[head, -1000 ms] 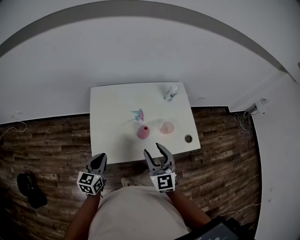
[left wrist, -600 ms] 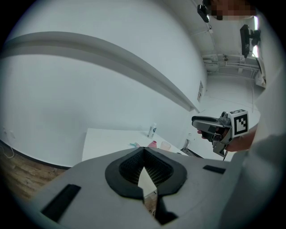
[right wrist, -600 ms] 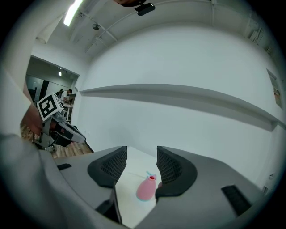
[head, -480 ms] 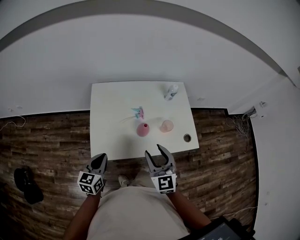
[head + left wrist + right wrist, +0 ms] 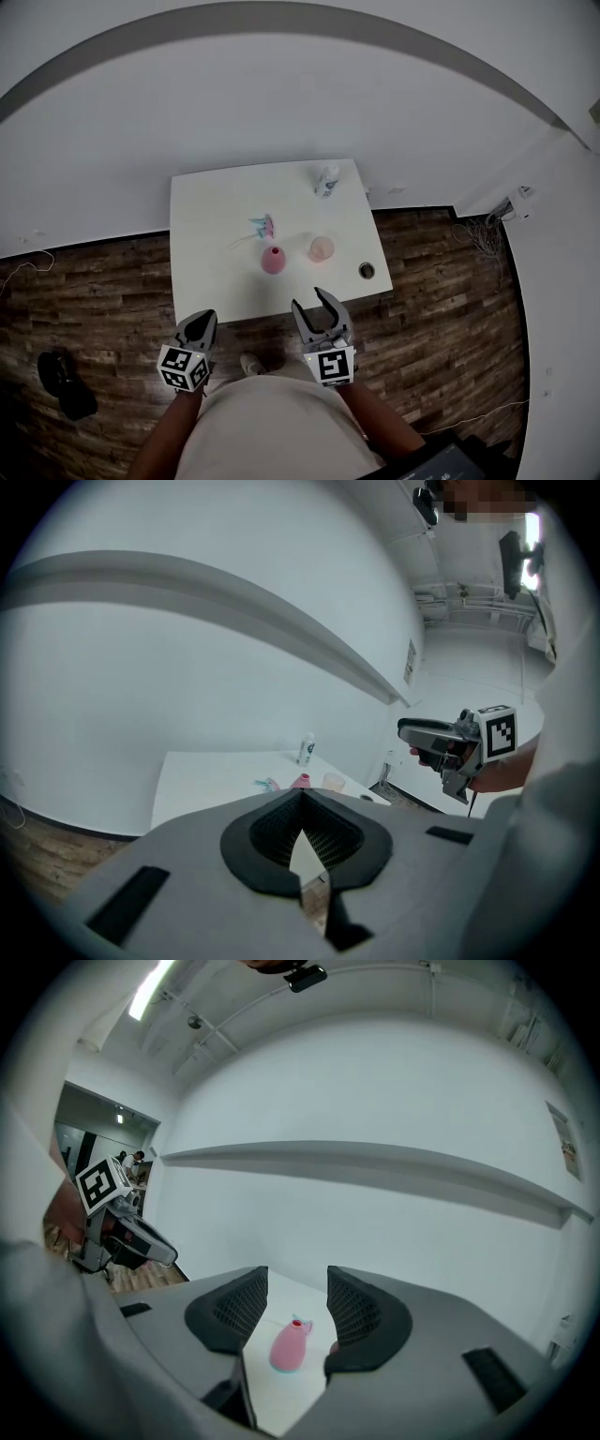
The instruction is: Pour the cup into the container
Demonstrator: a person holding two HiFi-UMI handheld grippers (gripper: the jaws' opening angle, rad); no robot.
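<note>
On the white table (image 5: 216, 272) stands a pink narrow-necked container (image 5: 273, 260), with a translucent pink cup (image 5: 321, 248) just to its right. Both grippers hang in front of the table's near edge, above the wooden floor. My left gripper (image 5: 197, 330) is shut and holds nothing; its own view shows the pads (image 5: 302, 808) meeting. My right gripper (image 5: 314, 307) is open and empty, and its jaws have just closed a little. Through its gap (image 5: 295, 1302) I see the pink container (image 5: 287, 1347) far ahead. From the left gripper view the container (image 5: 301, 781) and cup (image 5: 333, 781) look small.
A white bottle (image 5: 326, 180) stands at the table's far right. A small teal and pink object (image 5: 263, 226) lies behind the container. A small dark round thing (image 5: 367, 270) sits near the right front corner. A white wall lies behind the table, and a dark bag (image 5: 64, 380) is on the floor at left.
The table and everything on it have shifted a little to the left and up in the head view. Both grippers stay just short of its near edge.
</note>
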